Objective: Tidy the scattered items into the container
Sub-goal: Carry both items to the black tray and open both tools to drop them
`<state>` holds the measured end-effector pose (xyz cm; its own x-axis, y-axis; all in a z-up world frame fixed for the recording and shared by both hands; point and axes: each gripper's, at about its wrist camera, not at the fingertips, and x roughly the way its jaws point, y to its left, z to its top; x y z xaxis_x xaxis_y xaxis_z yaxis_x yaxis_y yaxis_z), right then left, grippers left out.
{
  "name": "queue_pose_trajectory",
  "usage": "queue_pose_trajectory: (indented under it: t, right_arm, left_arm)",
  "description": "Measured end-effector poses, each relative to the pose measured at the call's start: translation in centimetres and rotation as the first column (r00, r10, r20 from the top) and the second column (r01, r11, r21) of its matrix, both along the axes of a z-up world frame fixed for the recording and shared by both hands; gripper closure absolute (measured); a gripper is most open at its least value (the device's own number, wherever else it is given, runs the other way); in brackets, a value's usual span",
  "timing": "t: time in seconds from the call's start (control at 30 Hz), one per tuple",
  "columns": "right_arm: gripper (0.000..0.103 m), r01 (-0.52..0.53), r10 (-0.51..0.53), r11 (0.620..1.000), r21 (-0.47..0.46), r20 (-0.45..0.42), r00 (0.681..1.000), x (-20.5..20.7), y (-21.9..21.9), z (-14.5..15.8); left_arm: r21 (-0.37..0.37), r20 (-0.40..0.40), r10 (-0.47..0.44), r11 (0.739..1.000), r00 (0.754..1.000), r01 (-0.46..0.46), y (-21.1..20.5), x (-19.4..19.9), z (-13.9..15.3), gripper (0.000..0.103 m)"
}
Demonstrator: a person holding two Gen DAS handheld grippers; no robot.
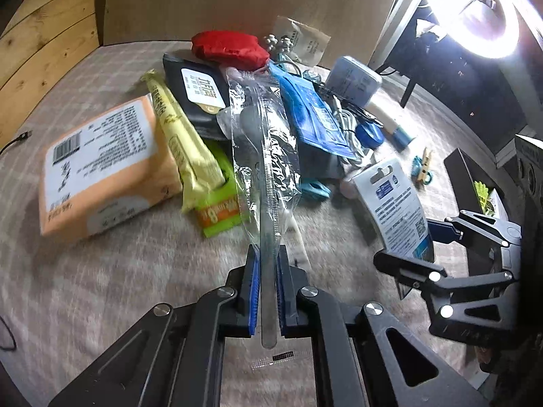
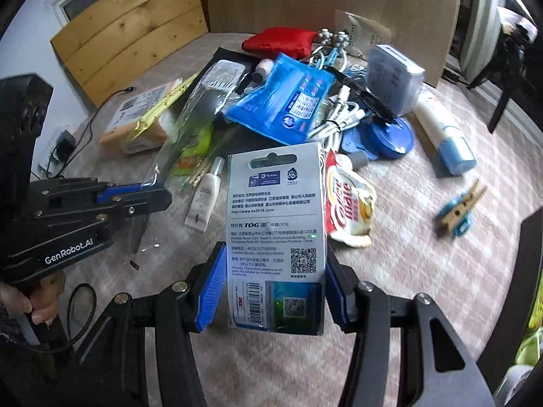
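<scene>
My left gripper (image 1: 266, 291) is shut on the near end of a long clear plastic sleeve (image 1: 264, 149) and holds it over the table; the sleeve also shows in the right wrist view (image 2: 185, 132). My right gripper (image 2: 273, 291) is shut on a carded blister pack (image 2: 275, 234) with a printed white back, held upright; it also shows in the left wrist view (image 1: 395, 200). A pile of scattered items lies behind: a red pouch (image 1: 227, 49), a blue packet (image 2: 288, 101), an orange tissue pack (image 1: 101, 166), a white cable (image 2: 339, 115). A black container (image 1: 475, 183) stands at the right.
A cardboard panel (image 1: 237, 0) stands behind the pile. A clothespin (image 2: 460, 208), a white-and-blue tube (image 2: 443, 129), a blue round lid (image 2: 390, 135), a small white tube (image 2: 205, 193) and a coffee-creamer sachet (image 2: 349, 207) lie on the patterned tablecloth (image 1: 118, 288). A lit ring lamp (image 1: 488, 10) is far right.
</scene>
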<state>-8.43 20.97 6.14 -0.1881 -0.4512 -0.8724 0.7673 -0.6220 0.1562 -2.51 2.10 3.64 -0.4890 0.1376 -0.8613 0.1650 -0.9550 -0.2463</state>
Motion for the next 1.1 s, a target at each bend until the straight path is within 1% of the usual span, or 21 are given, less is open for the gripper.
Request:
queue_pose_trajectory:
  t: [0.07,0.23,0.3,0.4,0.53,0.6,0.7,0.8,0.97,1.1]
  right_arm:
    - [0.051,0.008,-0.008,1.0,-0.016,0.007,1.0,-0.4,0.1,0.2]
    - [0.051,0.04,-0.041,0.998,-0.053,-0.009,0.999,0.2,2.9,2.0]
    - [0.051,0.058,-0.059,0.996,-0.069,-0.016,0.998,0.3,4.5,2.6]
    - [0.051,0.096,-0.099,0.992,-0.088,-0.032,0.995,-0.3,5.5,3.2]
    - [0.051,0.175,-0.183,0.978,-0.115,-0.062,0.981,-0.5,9.9,5.3]
    - [0.051,0.216,-0.226,0.968,-0.124,-0.071,0.972,-0.7,12.4,6.0]
    - [0.051,0.291,-0.303,0.949,-0.125,-0.093,0.948,-1.1,16.9,7.0]
    - [0.051,0.372,-0.385,0.921,-0.115,-0.117,0.916,-1.5,21.9,7.4]
    - [0.051,0.511,-0.52,0.854,-0.098,-0.139,0.843,-1.9,30.5,7.6]
    - [0.051,0.592,-0.598,0.801,-0.09,-0.151,0.787,-2.0,35.6,7.7]
  left_arm:
    - [-0.004,-0.01,0.004,1.0,1.0,-0.004,0.3,0.9,0.4,0.095]
    - [0.016,-0.04,0.014,1.0,0.999,-0.013,1.1,2.5,2.1,0.095]
    - [0.015,-0.055,0.005,1.0,0.998,-0.004,1.8,3.0,3.0,0.095]
    - [0.009,-0.076,-0.01,1.0,0.997,0.011,3.3,2.7,4.3,0.095]
    - [0.0,-0.107,-0.053,0.999,0.993,0.053,6.2,2.1,5.9,0.095]
    - [-0.003,-0.122,-0.091,0.996,0.988,0.091,8.3,1.6,6.6,0.095]
    - [-0.005,-0.139,-0.154,0.988,0.978,0.155,12.1,0.7,7.3,0.095]
    - [0.003,-0.148,-0.222,0.974,0.964,0.225,16.3,-0.2,7.7,0.095]
    - [-0.004,-0.163,-0.336,0.941,0.928,0.34,23.5,-1.5,8.2,0.095]
    - [-0.024,-0.17,-0.401,0.915,0.9,0.403,28.7,-2.3,8.7,0.095]
